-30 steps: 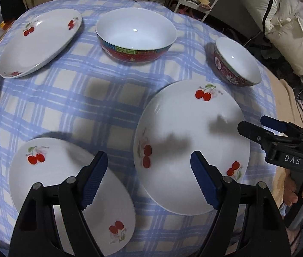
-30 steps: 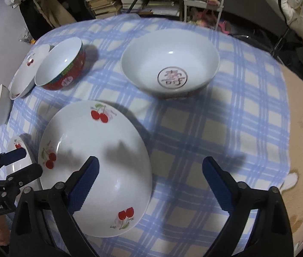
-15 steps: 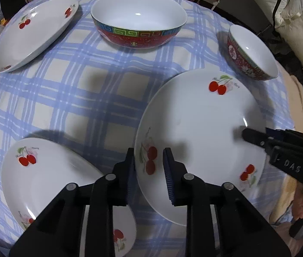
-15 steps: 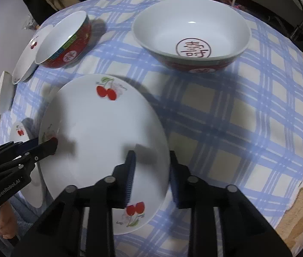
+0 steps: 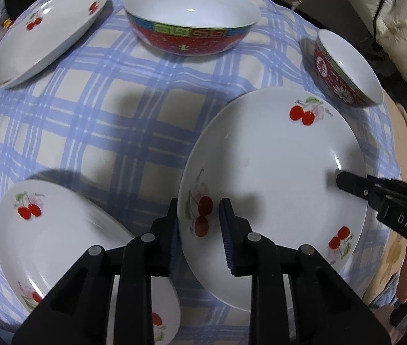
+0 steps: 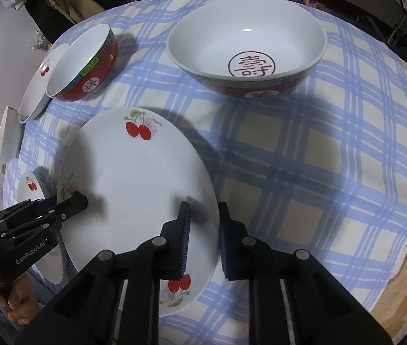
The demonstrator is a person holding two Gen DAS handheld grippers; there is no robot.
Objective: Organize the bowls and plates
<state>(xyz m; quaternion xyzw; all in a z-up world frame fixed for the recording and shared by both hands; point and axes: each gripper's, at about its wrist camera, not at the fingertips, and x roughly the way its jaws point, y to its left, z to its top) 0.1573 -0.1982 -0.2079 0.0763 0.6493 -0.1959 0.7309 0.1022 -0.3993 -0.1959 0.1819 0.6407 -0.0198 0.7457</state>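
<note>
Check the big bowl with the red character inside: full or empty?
Empty. The bowl shows bare white inside, with its red character unobstructed.

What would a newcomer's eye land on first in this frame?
The large cherry-print plate at the near edge of the checked tablecloth, with the left gripper on its left rim and the right gripper, jaws closing, on its right rim. Behind it stands a big red bowl with a red character inside.
</note>
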